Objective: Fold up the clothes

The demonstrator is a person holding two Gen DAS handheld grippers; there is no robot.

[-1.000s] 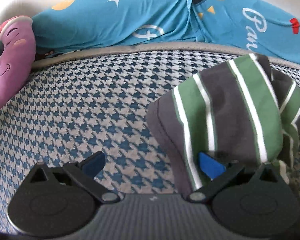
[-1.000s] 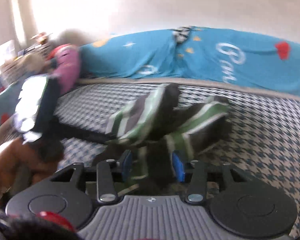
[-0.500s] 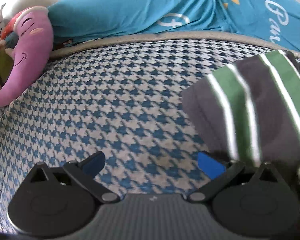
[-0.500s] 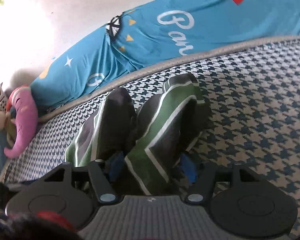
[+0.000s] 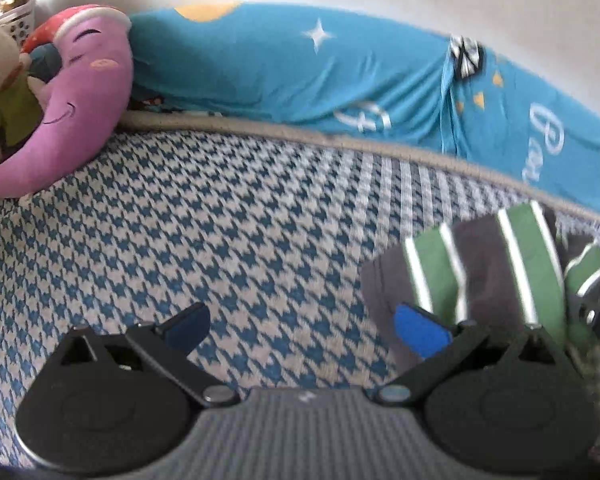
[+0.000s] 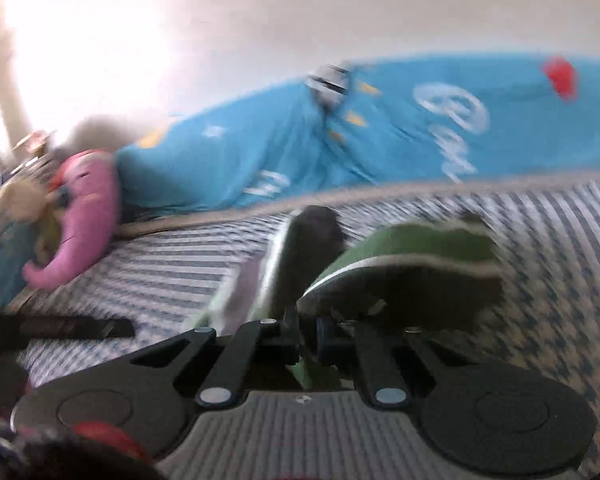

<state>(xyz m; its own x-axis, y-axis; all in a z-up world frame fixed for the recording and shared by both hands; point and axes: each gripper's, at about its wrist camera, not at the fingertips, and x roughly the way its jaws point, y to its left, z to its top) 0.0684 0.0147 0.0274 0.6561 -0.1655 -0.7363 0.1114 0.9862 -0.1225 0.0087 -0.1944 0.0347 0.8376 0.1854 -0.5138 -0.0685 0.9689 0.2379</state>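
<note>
The bunched green, grey and white striped garment [image 6: 380, 264] lies on the blue-and-white houndstooth bed cover [image 5: 204, 224], pinched, as far as the blur allows, by the right gripper [image 6: 309, 332]. The left gripper [image 5: 300, 326] hangs spread wide, empty, just left of it. A pink plush toy [image 5: 80, 96] lies well apart beside the turquoise printed bolster [image 5: 284, 72].

- Daylight floods the pale wall [image 6: 84, 52] at upper left of the right wrist view, blown out to glare.
- That view is smeared by motion blur; the striped garment [image 6: 400, 264] perhaps bunched.
- Left wrist view is sharper, with fisheye-curved edges.
</note>
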